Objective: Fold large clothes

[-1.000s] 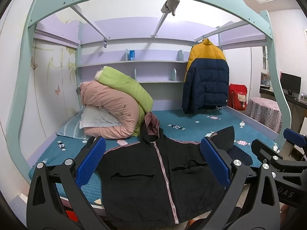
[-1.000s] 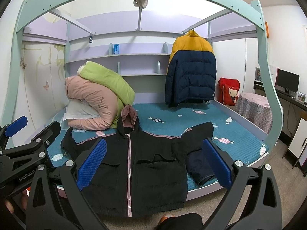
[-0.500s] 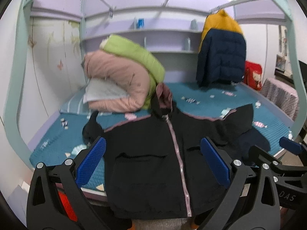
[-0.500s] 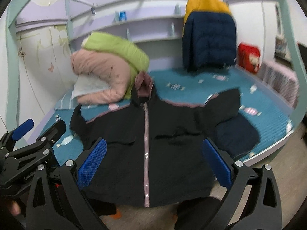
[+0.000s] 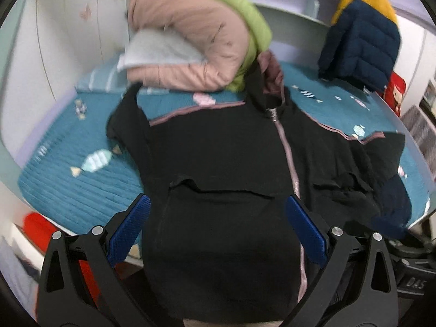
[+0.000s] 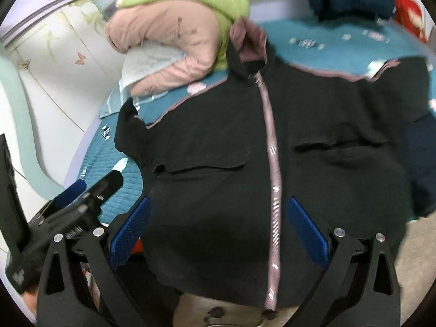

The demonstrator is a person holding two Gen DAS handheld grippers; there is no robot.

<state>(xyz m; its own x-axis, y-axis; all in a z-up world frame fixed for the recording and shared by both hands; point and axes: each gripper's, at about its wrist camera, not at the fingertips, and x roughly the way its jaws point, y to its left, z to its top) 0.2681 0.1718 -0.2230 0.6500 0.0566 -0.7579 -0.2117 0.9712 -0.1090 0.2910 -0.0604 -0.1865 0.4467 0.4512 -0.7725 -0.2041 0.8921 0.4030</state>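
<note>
From the left wrist camera, the left claw (image 5: 216, 229) hangs wide open with nothing between its blue ribbed pads (image 5: 128, 227). It sits low over the hem side of the black zip-up jacket with pink piping and a pink-lined hood (image 5: 226, 169). The jacket lies front up and spread flat across the teal quilted bedspread with candy motifs (image 5: 68, 174), its hem draping over the near edge of the bed. Laid out this way, sleeves out to either side, it looks ready for a first fold, and the open claw seems poised to pick an edge. Behind the hood, a rolled pink and green duvet bundle (image 5: 196, 41) lies against the back of the bed, with a pale folded sheet tucked into it. A navy and yellow puffer coat (image 5: 362, 38) hangs at the rear right.

From the right wrist camera, the right claw (image 6: 218, 231) is likewise open and empty, hovering above the jacket's lower half, near the pink zipper strip (image 6: 272, 169). The left claw's dark body juts in at the lower left beside the jacket's side. The far sleeve lies partly over a darker navy cloth (image 6: 421, 150) at the bed's right edge. Cream wardrobe panels with butterfly prints (image 6: 62, 62) line the wall at left, and pale flooring shows beneath the hanging hem. Both views are motion-blurred.
</note>
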